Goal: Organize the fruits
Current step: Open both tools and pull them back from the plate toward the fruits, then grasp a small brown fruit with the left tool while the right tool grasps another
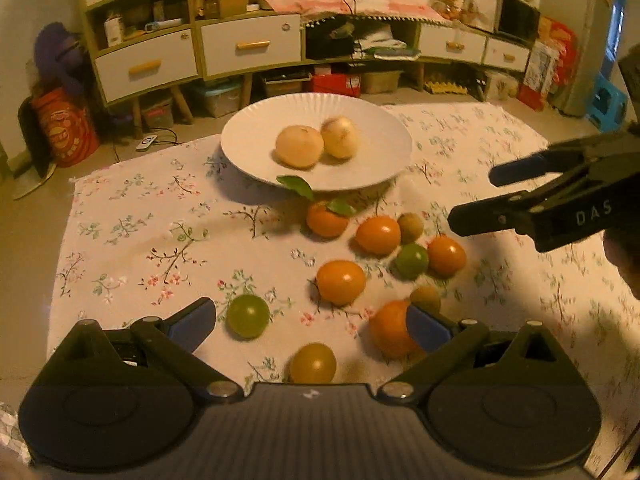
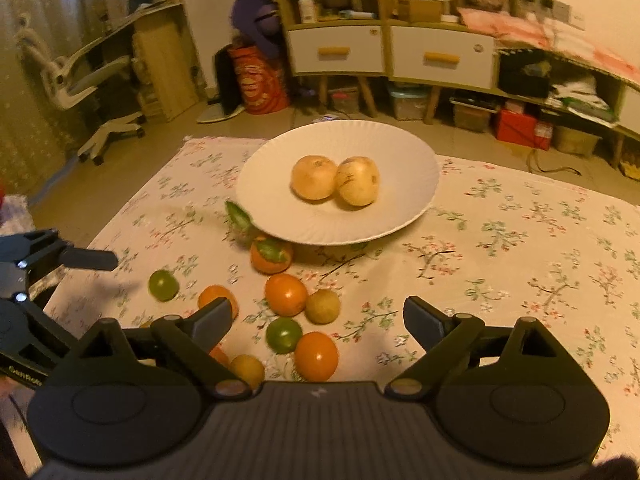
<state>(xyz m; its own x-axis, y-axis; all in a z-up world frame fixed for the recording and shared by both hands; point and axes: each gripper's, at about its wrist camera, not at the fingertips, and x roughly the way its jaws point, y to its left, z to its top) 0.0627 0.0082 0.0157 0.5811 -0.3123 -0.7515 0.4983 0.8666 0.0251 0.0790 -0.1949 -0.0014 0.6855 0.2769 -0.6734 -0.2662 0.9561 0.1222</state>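
Observation:
A white plate [image 1: 248, 128] [image 2: 408, 160] on the floral cloth holds two pale yellow fruits [image 1: 299, 146] [image 2: 314, 177]. In front of it lie several loose fruits: an orange with leaves [image 1: 327, 218] [image 2: 271, 255], orange ones [image 1: 341, 282] [image 2: 285, 294], green ones [image 1: 248, 316] [image 2: 163, 285] and small brownish ones [image 1: 411, 227] [image 2: 322, 306]. My left gripper [image 1: 310, 322] is open and empty above the near fruits. My right gripper [image 2: 318, 318] is open and empty; it also shows in the left wrist view [image 1: 472, 194], at the right.
The floral cloth [image 1: 140, 248] [image 2: 520, 264] lies on the floor. Behind it stands a low cabinet with drawers [image 1: 248, 46] [image 2: 440, 58], boxes under it, an orange bag [image 1: 66, 132] at the left and an office chair [image 2: 92, 80].

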